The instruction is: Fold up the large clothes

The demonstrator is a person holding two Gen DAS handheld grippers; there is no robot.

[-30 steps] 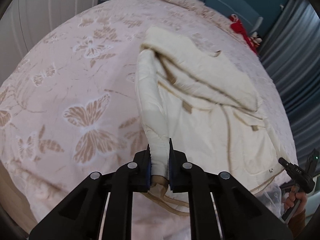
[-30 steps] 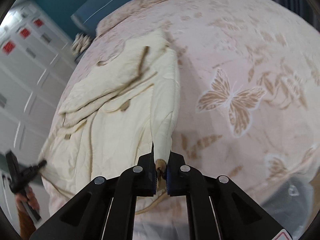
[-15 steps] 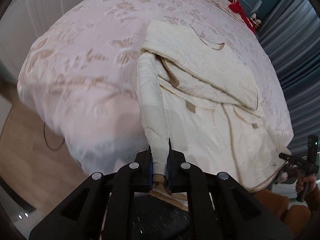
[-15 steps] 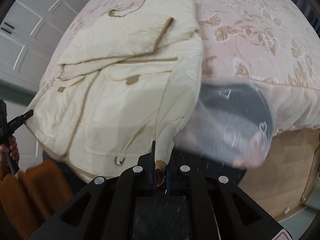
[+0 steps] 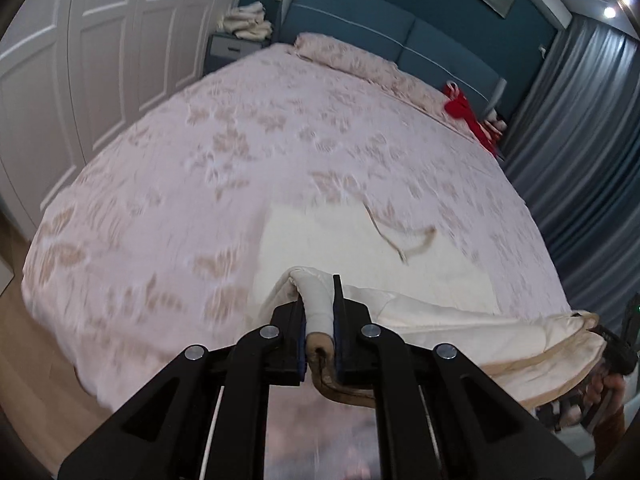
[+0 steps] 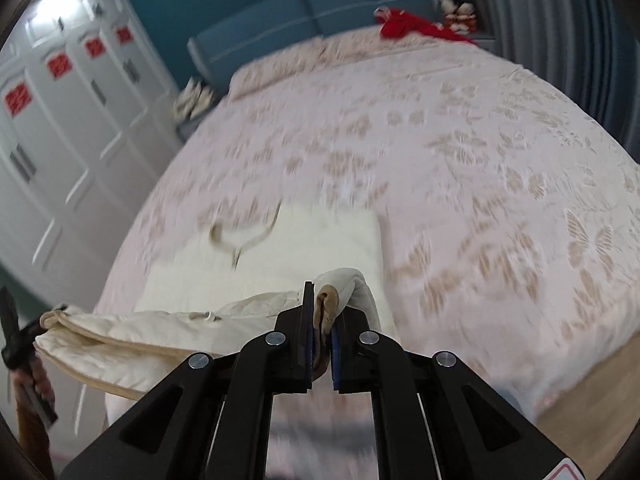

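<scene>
A cream quilted jacket with tan trim [image 5: 360, 248] lies on the bed, its collar end flat on the cover and its near hem lifted. My left gripper [image 5: 318, 312] is shut on one corner of the hem. My right gripper [image 6: 320, 320] is shut on the other corner, seen in the right wrist view over the jacket [image 6: 280, 256]. The hem [image 5: 460, 328] stretches between the two grippers above the foot of the bed. The right gripper also shows at the far right of the left wrist view [image 5: 616, 344].
The bed has a pink butterfly cover [image 5: 200, 184] and a blue headboard [image 5: 380, 36]. A red garment [image 5: 464, 108] lies near the pillows. White wardrobe doors [image 5: 80, 60] stand left, grey curtains [image 5: 580, 128] right. A nightstand with folded cloths [image 5: 244, 28] is by the headboard.
Both grippers have risen and moved forward over the bed with the hem corners, carrying the lower part of the jacket up toward the collar end. The views now look along the bed instead of down.
</scene>
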